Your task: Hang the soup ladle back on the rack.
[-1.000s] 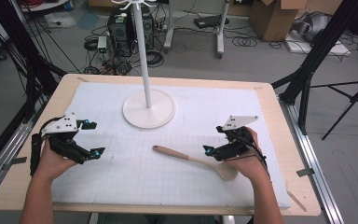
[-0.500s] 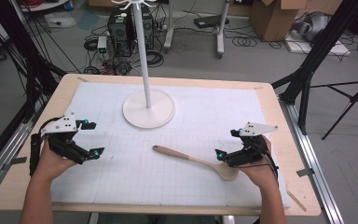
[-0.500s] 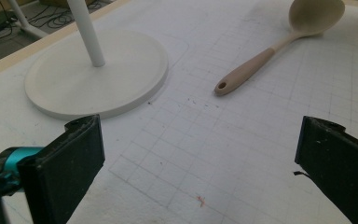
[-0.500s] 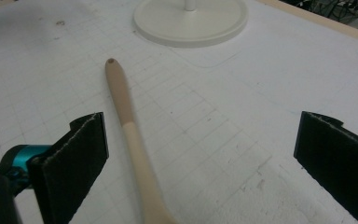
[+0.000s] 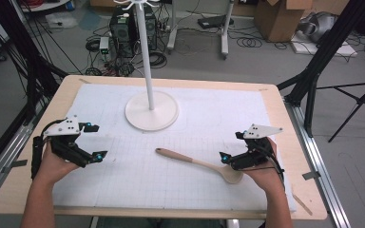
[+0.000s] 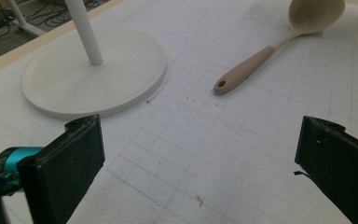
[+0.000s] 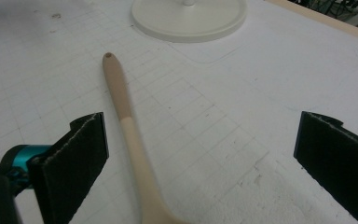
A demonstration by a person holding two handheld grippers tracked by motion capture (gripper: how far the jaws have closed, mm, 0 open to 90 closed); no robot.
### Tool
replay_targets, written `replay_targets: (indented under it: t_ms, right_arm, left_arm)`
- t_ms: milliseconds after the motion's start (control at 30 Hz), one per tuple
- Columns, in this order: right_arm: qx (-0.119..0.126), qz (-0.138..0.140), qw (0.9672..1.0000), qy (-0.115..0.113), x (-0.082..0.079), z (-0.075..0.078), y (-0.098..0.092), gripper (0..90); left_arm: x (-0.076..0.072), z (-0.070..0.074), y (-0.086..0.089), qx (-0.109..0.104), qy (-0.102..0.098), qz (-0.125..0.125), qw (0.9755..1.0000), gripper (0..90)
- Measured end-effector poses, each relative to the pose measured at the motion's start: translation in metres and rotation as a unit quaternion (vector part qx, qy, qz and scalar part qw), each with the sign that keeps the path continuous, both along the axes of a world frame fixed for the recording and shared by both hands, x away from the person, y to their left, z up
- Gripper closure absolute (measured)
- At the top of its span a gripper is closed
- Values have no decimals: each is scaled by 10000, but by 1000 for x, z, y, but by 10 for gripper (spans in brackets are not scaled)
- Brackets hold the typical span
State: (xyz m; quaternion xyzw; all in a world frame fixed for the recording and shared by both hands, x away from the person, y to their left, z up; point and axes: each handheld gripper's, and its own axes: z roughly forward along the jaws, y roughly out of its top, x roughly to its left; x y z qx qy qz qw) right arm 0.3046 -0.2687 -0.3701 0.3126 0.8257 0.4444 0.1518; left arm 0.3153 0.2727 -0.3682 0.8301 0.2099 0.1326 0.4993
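A wooden table (image 5: 285,142) carries a white gridded mat (image 5: 209,118) that covers nearly all of its top. Toward the far edge of the mat, about midway along it, stands a white stand (image 5: 151,110) with a round flat base and a thin pole whose top is cut off by the upper border of the high view. Nearer the front edge, right of centre, lies a wooden spoon (image 5: 197,163), its darker handle end pointing toward the middle of the mat and its bowl toward the front right corner. The right gripper (image 5: 232,148) sits just over the bowl end, its hand hiding part of the bowl in the high view; its jaws have just been opening and now stand wide apart, released, with the spoon's shaft running between them nearer one jaw and touching neither pad. In the right gripper view the bowl is cut off at the bottom border. The left gripper (image 5: 94,141) rests near the left edge of the mat, well apart from the spoon, its jaws also spread wide with bare mat between them.
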Motion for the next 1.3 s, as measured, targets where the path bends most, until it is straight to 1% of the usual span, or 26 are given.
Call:
replay_targets:
  t_ms: [67,267,300,333,433,500,667,700,767,800,833,867,900,967,1000,1067,1133,1167,1300]
  right_arm:
    - [-39,12,10000,-34,2,2,2,19]
    - [-66,80,9999,-78,4,5,9,19]
    - [-83,89,9999,-46,4,6,11,20]
    - [-133,149,9998,-51,6,6,14,19]
    - [-167,203,9996,-38,8,7,19,19]
    - [-289,310,9991,13,10,6,26,20]
    - [-429,424,9981,120,13,4,36,20]
    - [-504,486,9974,164,15,3,41,20]
    - [-532,514,9971,199,16,3,44,19]
    - [-623,598,9960,244,18,1,50,19]
    - [-623,598,9960,244,18,1,50,19]
    - [-744,661,9946,289,18,-1,57,20]
    - [-744,661,9946,289,18,-1,57,20]
    - [-836,730,9933,334,20,-3,63,19]
    - [-917,782,9919,409,21,-6,69,19]
    - [-1016,827,9903,470,23,-9,73,19]
    - [-1069,858,9893,506,25,-11,76,19]
    - [-1069,858,9893,506,25,-11,76,19]
    - [-1178,915,9868,622,29,-15,83,20]
  left_arm:
    - [0,1,1,-22,-12,-4,10000,17]
    - [-2,2,1,10,-42,5,10000,17]
    - [-2,2,1,-10,-38,11,10000,17]
    - [-2,2,0,16,-39,16,10000,17]
    - [-2,3,-1,36,-53,-12,10000,17]
    - [-2,3,-2,25,-43,-8,10000,17]
    - [-1,2,-3,42,-22,-19,10000,17]
    - [-1,2,-3,30,-27,-24,10000,17]
    - [-2,2,-3,51,-28,-33,10000,17]
    - [-2,3,-3,49,-42,-41,10000,17]
    - [-2,3,-3,37,-37,-29,10000,17]
    - [-2,3,-3,37,-43,-36,10000,17]
    - [-2,3,-3,37,-43,-36,10000,17]
    - [-3,4,-4,46,-49,-33,10000,17]
    - [-3,4,-4,47,-57,-52,10000,17]
    - [-3,4,-4,43,-58,-58,10000,17]
    - [-3,4,-4,39,-48,-55,10000,17]
    - [-2,3,-4,57,-44,-63,10000,17]
    - [-2,3,-4,58,-43,-43,10000,17]
